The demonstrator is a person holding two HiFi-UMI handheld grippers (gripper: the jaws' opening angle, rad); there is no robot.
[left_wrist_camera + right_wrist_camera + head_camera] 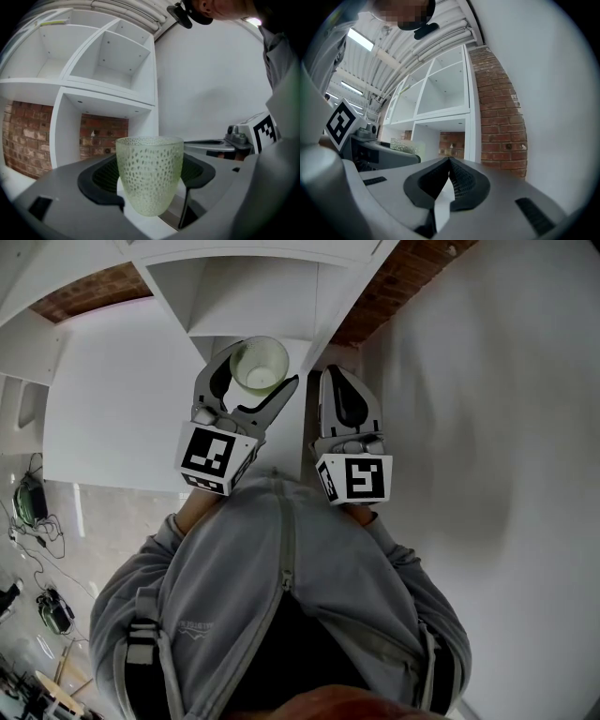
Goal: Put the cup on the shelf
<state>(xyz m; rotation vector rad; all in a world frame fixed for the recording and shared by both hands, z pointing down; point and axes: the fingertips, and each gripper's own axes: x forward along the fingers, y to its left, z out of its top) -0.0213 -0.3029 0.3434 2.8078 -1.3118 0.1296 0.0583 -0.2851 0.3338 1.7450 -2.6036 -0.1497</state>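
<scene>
While the right hand-held gripper [449, 163] seems closed, the left [260, 369] pinches the cup [149, 173].

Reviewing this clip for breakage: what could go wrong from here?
The pale green dimpled translucent cup is held only at its sides by the left hand-held gripper, so it might slip. Its rim might clip the white shelf unit. The shut right hand-held gripper, close alongside, might bump it.
</scene>
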